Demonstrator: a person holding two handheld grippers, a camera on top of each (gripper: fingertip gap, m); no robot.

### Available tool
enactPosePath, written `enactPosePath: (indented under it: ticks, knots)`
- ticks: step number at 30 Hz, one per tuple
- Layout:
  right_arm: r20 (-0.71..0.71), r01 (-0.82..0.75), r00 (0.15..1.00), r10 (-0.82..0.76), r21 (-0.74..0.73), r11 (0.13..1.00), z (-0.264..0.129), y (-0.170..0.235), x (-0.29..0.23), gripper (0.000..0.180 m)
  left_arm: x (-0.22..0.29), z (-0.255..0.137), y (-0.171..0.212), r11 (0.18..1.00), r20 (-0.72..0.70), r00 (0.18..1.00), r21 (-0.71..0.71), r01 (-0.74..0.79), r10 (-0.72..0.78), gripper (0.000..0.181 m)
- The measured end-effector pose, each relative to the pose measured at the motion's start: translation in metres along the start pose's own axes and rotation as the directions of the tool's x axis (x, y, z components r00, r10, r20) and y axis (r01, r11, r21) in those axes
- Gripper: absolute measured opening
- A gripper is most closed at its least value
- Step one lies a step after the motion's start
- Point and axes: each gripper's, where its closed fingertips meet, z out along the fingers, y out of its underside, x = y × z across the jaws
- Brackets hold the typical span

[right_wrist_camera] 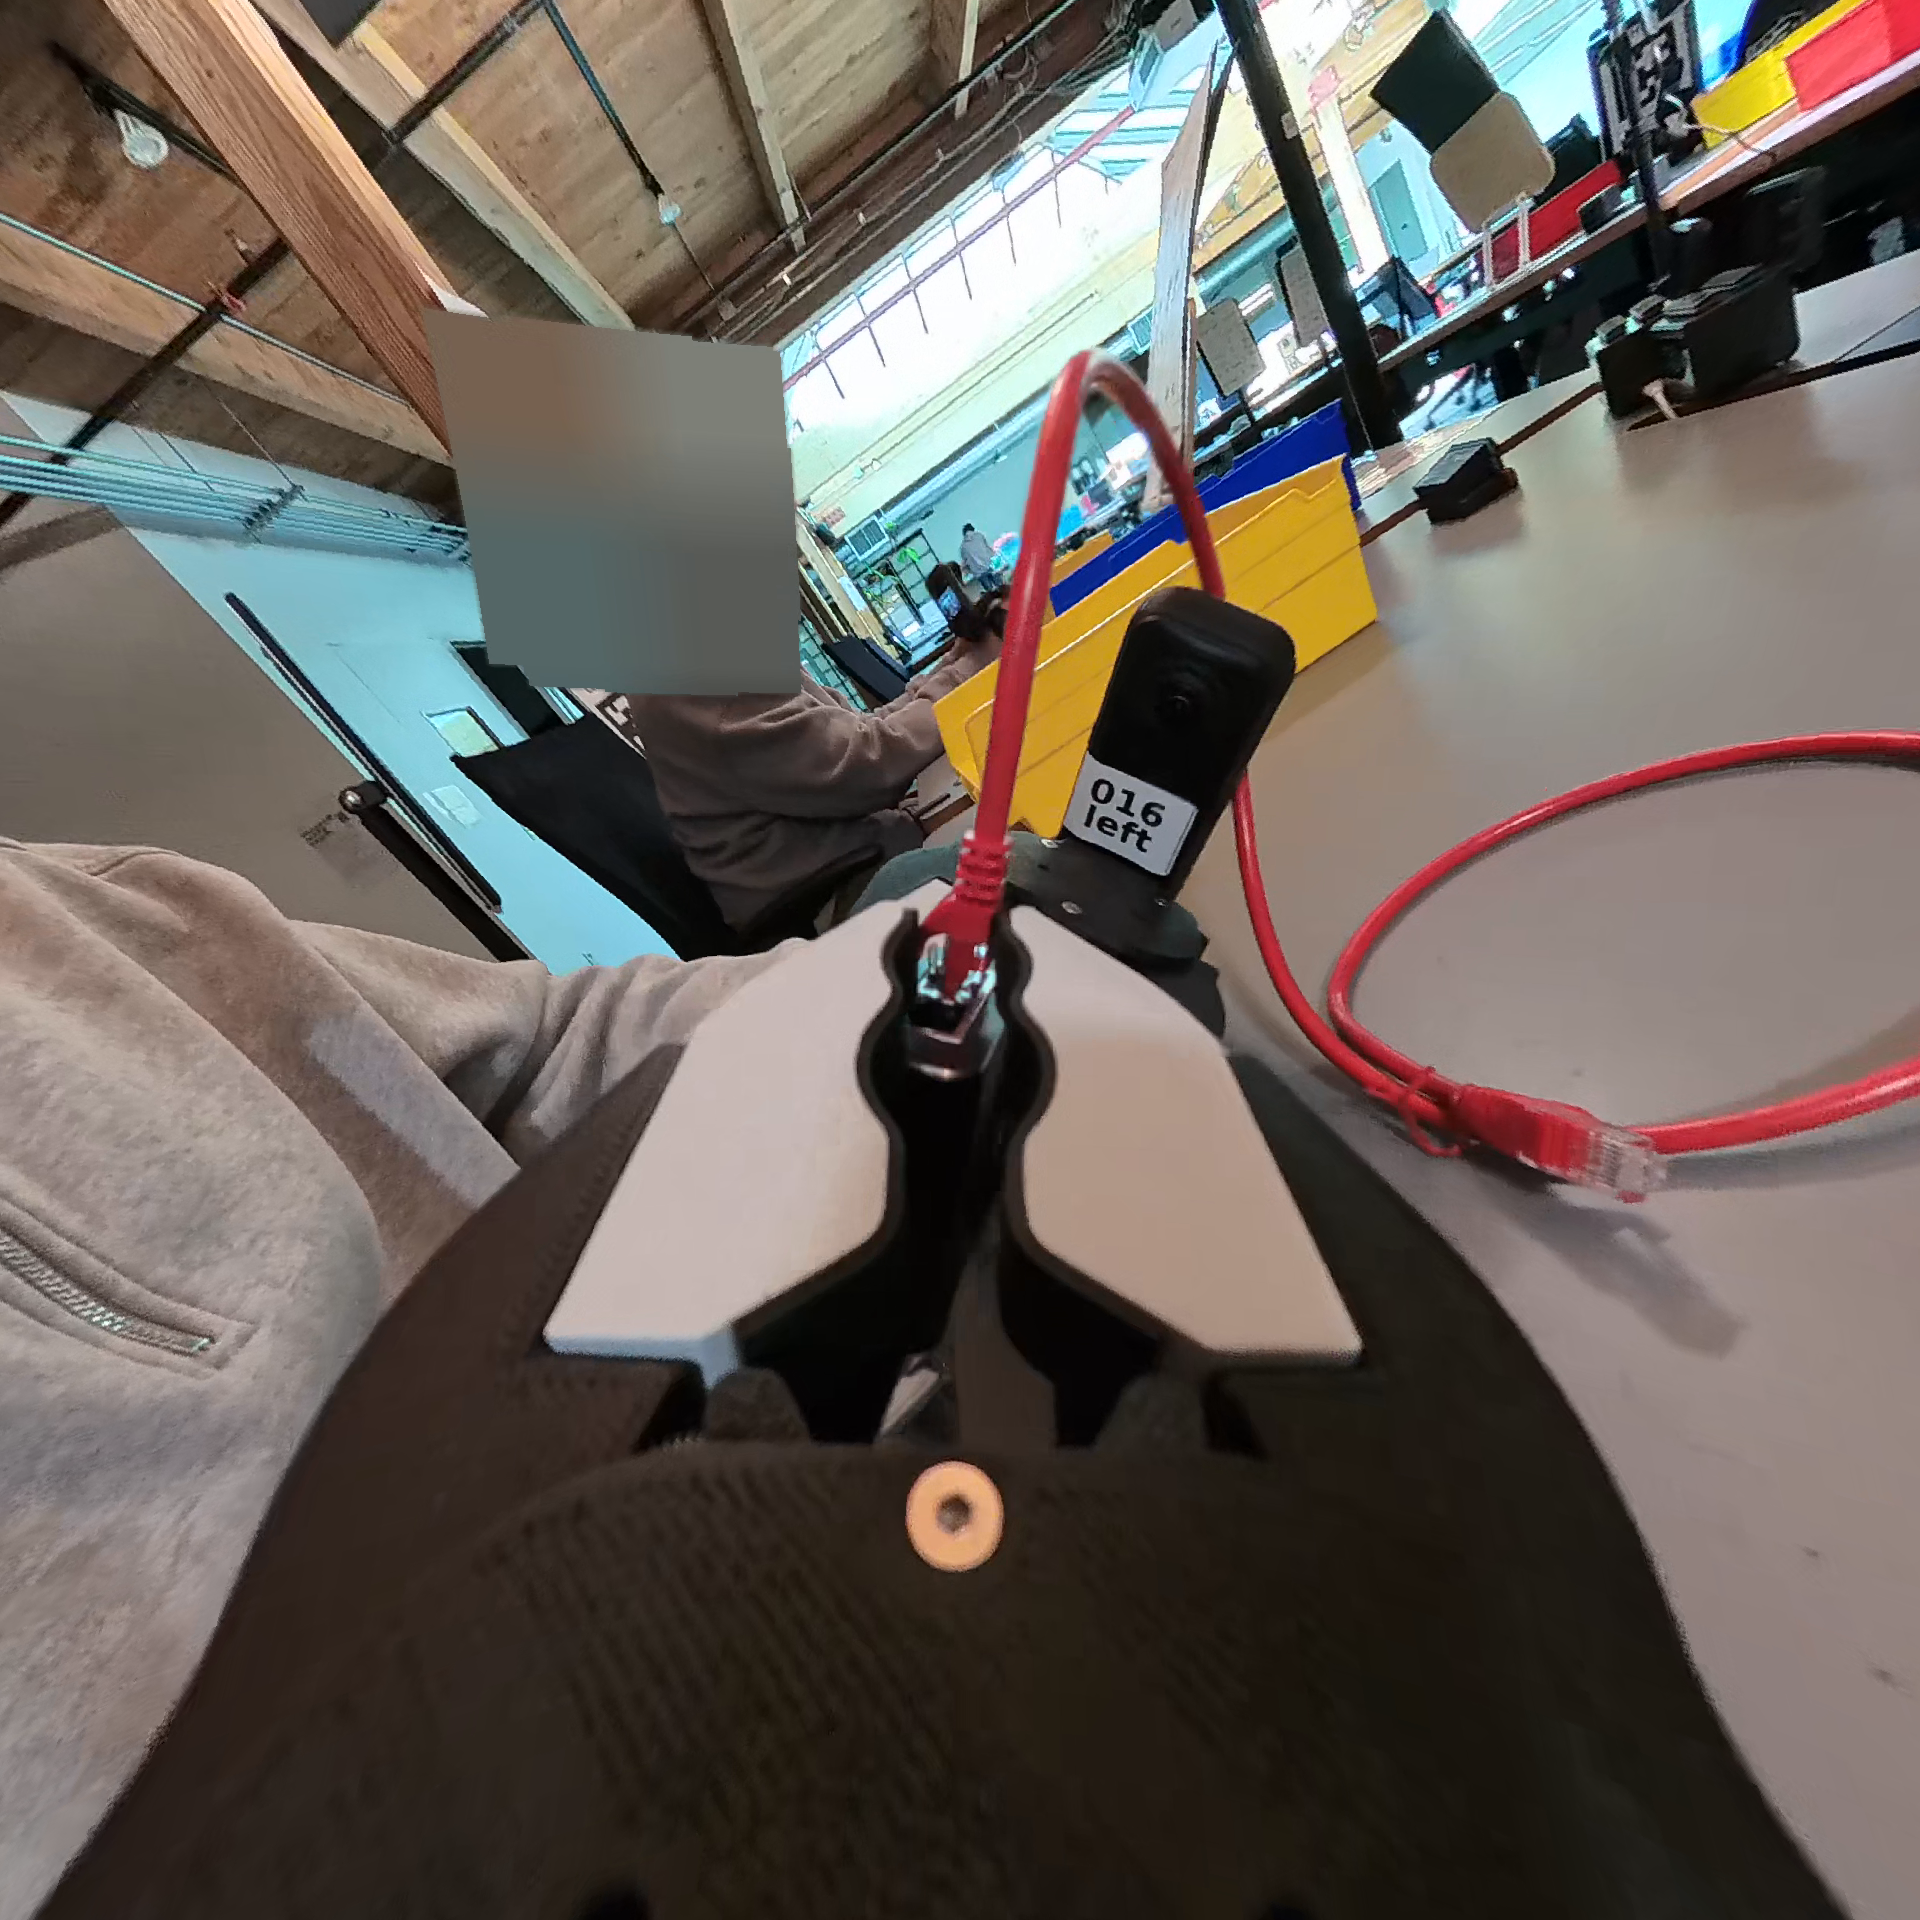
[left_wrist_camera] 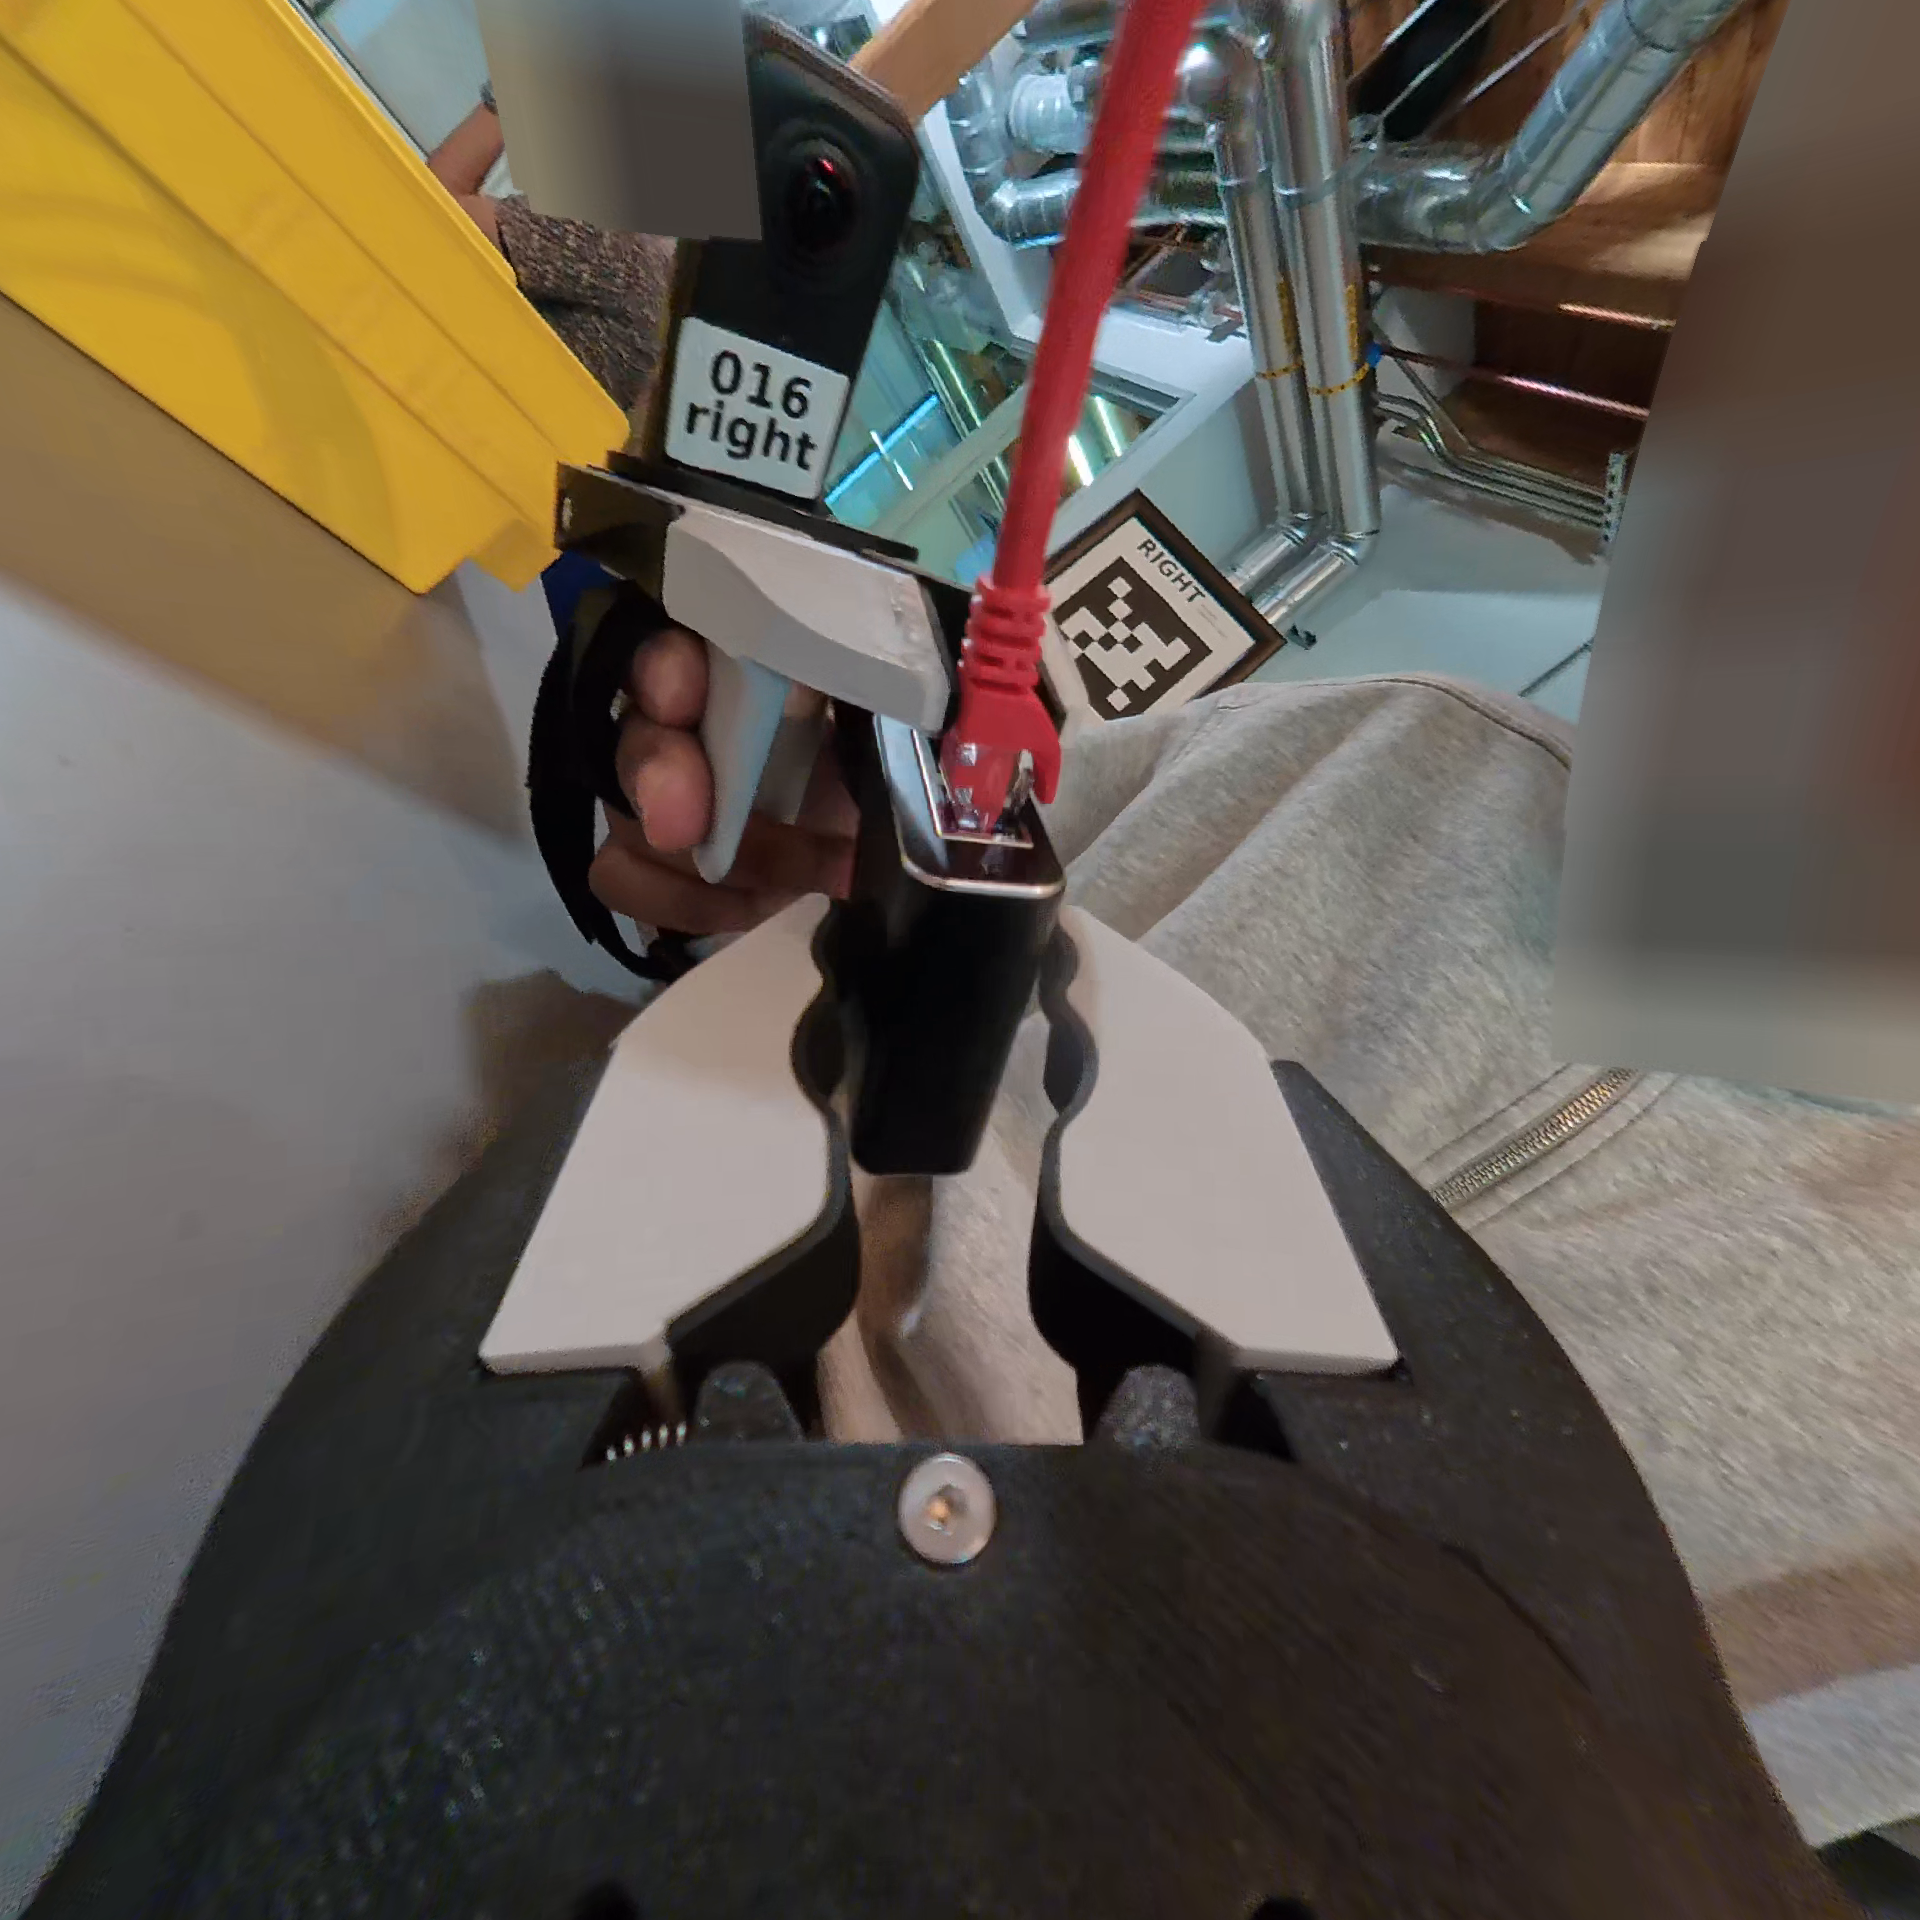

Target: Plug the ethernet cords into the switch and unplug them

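Note:
My left gripper [left_wrist_camera: 940,925] is shut on a small black switch [left_wrist_camera: 935,1039] and holds it up off the table. A red ethernet cord [left_wrist_camera: 1070,312] comes down from above, and its plug [left_wrist_camera: 1003,665] sits in the switch's metal port at the far end. My right gripper [right_wrist_camera: 961,920] faces the left one and is shut around that plug [right_wrist_camera: 971,894], with the switch [right_wrist_camera: 951,1101] dark between its fingers. One grey finger [left_wrist_camera: 831,634] of the right gripper shows in the left wrist view. The cord's free end [right_wrist_camera: 1590,1143] lies on the table.
A yellow bin [right_wrist_camera: 1195,613] stands on the grey table [right_wrist_camera: 1558,831], with a blue bin [right_wrist_camera: 1247,478] behind it and a small black box [right_wrist_camera: 1465,478] farther off. A person's grey sweatshirt [left_wrist_camera: 1403,987] is close by. Another person sits beyond.

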Motion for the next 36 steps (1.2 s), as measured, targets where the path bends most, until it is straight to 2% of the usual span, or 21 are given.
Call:
enactPosePath:
  ticks: [3, 8, 10, 12, 15, 19, 23, 32, 36]
  knots:
    - [0.012, -0.041, 0.999, 0.041, 0.014, 0.999, -0.002, -0.001, 0.001, 0.014, 0.001, 0.000, 0.001, 1.000, 0.009, 1.000, -0.010, -0.016, 0.016, 0.024]
    - [0.016, -0.077, 0.997, 0.077, 0.022, 0.997, -0.004, -0.002, 0.003, 0.014, 0.002, -0.003, 0.000, 1.000, 0.010, 1.000, -0.002, -0.029, 0.029, 0.024]
    - [0.015, -0.100, 0.995, 0.100, 0.027, 0.995, -0.006, -0.003, 0.005, 0.011, 0.002, -0.006, -0.004, 0.999, 0.026, 0.998, 0.022, -0.049, 0.049, 0.024]
    - [0.017, -0.118, 0.993, 0.118, 0.033, 0.992, -0.010, -0.006, 0.006, 0.000, -0.001, -0.011, -0.011, 0.996, 0.057, 0.997, 0.067, -0.063, 0.059, 0.024]
    - [0.022, -0.143, 0.990, 0.141, 0.076, 0.987, -0.016, -0.013, 0.009, 0.000, -0.004, -0.018, -0.020, 0.988, 0.097, 0.992, 0.122, -0.093, 0.082, 0.023]
    - [0.006, -0.168, 0.986, 0.168, 0.091, 0.982, -0.022, -0.017, 0.012, 0.009, -0.011, -0.027, -0.031, 0.972, 0.181, 0.977, 0.183, -0.145, 0.112, 0.023]
    - [-0.057, -0.110, 0.992, 0.114, 0.071, 0.991, -0.026, -0.017, 0.016, 0.016, -0.015, -0.031, -0.036, 0.966, 0.216, 0.970, 0.207, -0.153, 0.107, 0.023]
    - [-0.206, 0.142, 0.967, -0.150, -0.050, 0.989, -0.029, -0.008, 0.017, 0.040, -0.027, -0.003, -0.010, 0.991, 0.243, 0.961, -0.036, -0.126, 0.131, 0.024]
    - [-0.205, 0.165, 0.963, -0.176, -0.072, 0.984, -0.029, -0.004, 0.014, 0.044, -0.042, 0.007, 0.005, 0.980, 0.338, 0.929, -0.169, -0.101, 0.154, 0.024]
